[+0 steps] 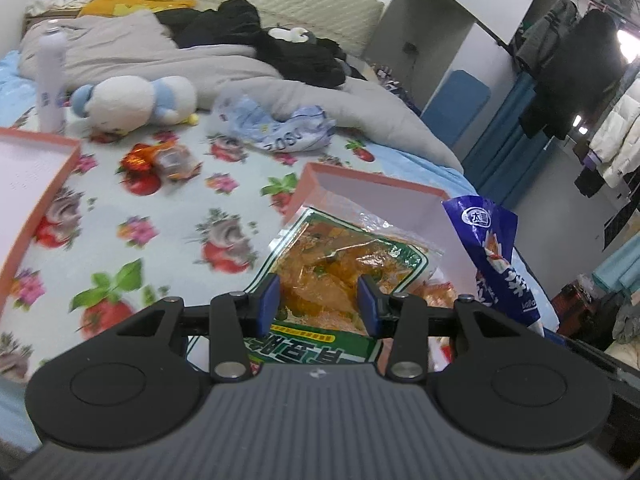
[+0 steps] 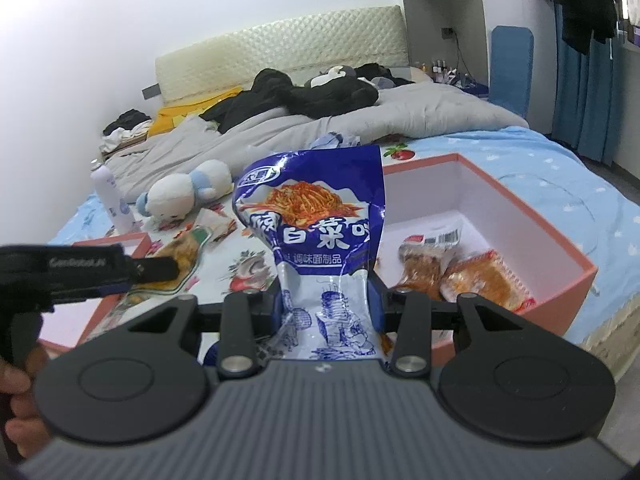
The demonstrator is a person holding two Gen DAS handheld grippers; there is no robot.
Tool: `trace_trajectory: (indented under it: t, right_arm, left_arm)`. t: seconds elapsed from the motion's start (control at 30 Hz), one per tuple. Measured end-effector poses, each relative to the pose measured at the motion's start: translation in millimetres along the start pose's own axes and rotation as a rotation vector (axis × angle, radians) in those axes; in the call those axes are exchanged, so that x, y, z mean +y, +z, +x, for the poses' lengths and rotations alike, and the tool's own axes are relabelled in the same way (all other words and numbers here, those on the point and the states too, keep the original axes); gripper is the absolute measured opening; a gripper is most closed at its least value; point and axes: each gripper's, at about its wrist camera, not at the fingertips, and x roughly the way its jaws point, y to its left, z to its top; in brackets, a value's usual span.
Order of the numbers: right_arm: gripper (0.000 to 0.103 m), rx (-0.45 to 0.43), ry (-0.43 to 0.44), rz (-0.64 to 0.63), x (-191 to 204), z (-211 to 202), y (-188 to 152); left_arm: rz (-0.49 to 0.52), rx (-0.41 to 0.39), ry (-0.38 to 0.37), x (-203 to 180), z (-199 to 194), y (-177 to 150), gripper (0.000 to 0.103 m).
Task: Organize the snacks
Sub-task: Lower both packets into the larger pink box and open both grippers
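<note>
My left gripper [image 1: 319,304] is shut on a clear, green-edged packet of orange snack [image 1: 344,256], held up over the flowered sheet beside the pink box [image 1: 360,188]. From the right wrist view this left gripper [image 2: 160,270] comes in from the left with the same packet [image 2: 186,250] at its tip. My right gripper [image 2: 328,300] is shut on a blue and white noodle-snack bag [image 2: 316,220], which stands upright in the pads. That bag [image 1: 496,248] also shows at the right of the left wrist view. Two orange snack packs [image 2: 424,264] lie inside the box [image 2: 560,248].
A pink box lid [image 1: 36,184] lies at the left on the bed. A loose red-orange snack [image 1: 160,160], a white plush toy [image 1: 136,102], a white bottle [image 1: 50,80] and a crumpled blue bag [image 1: 276,124] sit further back. Grey duvet and dark clothes fill the bed's far side.
</note>
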Motion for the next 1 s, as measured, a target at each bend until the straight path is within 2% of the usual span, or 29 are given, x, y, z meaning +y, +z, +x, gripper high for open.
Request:
trace_trajectory:
  t: [0.3,0.63,1.0]
  right_arm:
    - [0.043,-0.028,-0.043,0.049,-49,37,23]
    - [0.043,0.056,-0.057,0.073,-92,90,24]
    - [0.045,0.142,-0.024,0.108,-113,136,13]
  left_arm:
    - [0.04,-0.031,-0.041,-48,58,34,0.047]
    - [0.087,0.051,-0.06,-86,128,48,0.047]
    - [0.115,0.121,-0.023,-90,185,45,0.047]
